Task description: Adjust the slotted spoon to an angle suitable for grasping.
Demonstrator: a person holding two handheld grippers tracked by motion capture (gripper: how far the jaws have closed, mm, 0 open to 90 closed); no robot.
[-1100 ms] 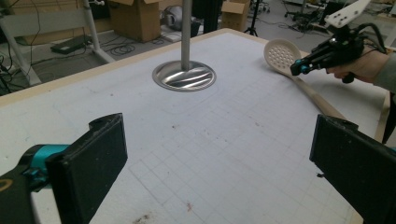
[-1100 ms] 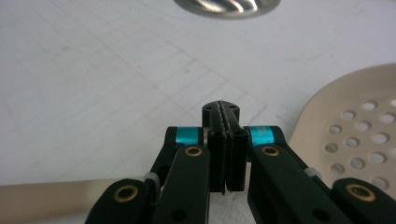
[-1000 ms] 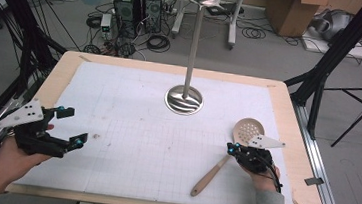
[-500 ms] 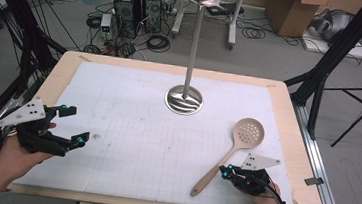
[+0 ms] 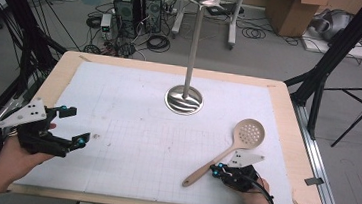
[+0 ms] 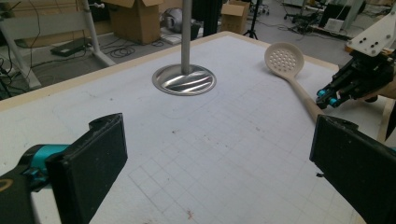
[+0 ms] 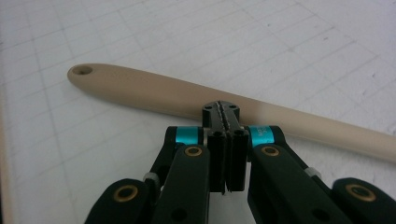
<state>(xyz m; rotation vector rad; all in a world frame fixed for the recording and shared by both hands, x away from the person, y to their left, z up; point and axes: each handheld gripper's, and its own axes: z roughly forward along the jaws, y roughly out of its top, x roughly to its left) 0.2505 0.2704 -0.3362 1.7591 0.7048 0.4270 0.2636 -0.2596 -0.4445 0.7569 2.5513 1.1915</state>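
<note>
The slotted spoon [image 5: 229, 152] is lying on the white mat. The right gripper [image 7: 225, 112] is being pointed at its handle, jaws pressed together, empty. The left gripper [image 5: 73, 129] is being held aside, jaws wide apart.

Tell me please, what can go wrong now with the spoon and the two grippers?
The right gripper has its jaws shut, tips at the slotted spoon handle, not around it. Closed jaws cannot grasp; a push might slide or spin the spoon on the white mat. The handle lies flat, so even opened jaws may scrape the mat. The left gripper, open and far off, cannot steady it.
</note>
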